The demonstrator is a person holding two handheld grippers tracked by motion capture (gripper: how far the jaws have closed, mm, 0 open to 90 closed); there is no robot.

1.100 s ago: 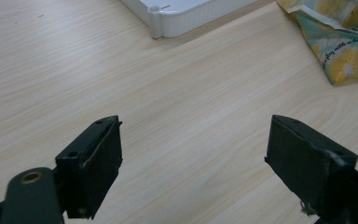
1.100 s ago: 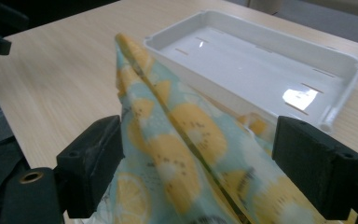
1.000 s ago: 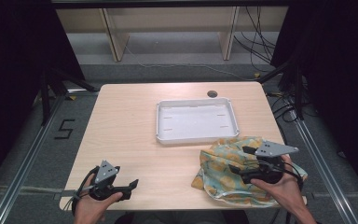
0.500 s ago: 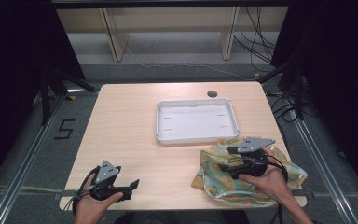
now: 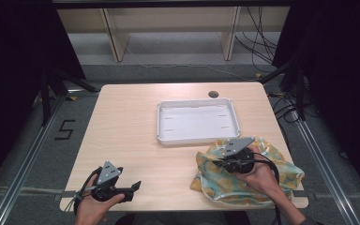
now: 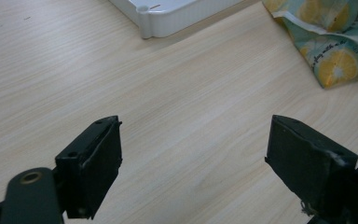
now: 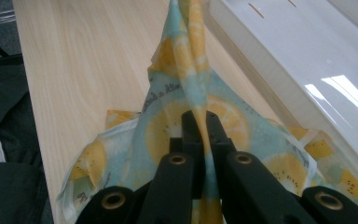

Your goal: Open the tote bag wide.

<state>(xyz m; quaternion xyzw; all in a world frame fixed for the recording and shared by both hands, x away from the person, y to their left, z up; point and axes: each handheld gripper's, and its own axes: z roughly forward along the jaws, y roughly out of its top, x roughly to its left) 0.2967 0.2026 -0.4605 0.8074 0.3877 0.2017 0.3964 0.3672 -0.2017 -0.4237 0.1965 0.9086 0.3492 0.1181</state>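
Observation:
A crumpled cloth (image 5: 215, 177) printed with lemon slices on pale blue lies at the table's front right. My right gripper (image 5: 215, 163) rests on it, pointing left. Its jaws have just been closing, and in the right gripper view they stand shut (image 7: 199, 122) on a raised fold of the cloth (image 7: 191, 60). My left gripper (image 5: 134, 188) is held low at the front left, open (image 6: 193, 154) over bare wood with nothing between its jaws. A corner of the cloth (image 6: 335, 51) lies ahead of it to the right.
A shallow white tray (image 5: 160, 123) sits at mid-table just behind the cloth; its corner (image 6: 154, 18) and its wall (image 7: 261, 79) are close by. A round cable hole (image 5: 213, 94) is in the tabletop's far edge. Bare wood (image 5: 122, 126) spreads across the left half.
My right gripper has slid left across the cloth and closed its jaws on a fold, which now stands pinched up. The left gripper has stayed put.

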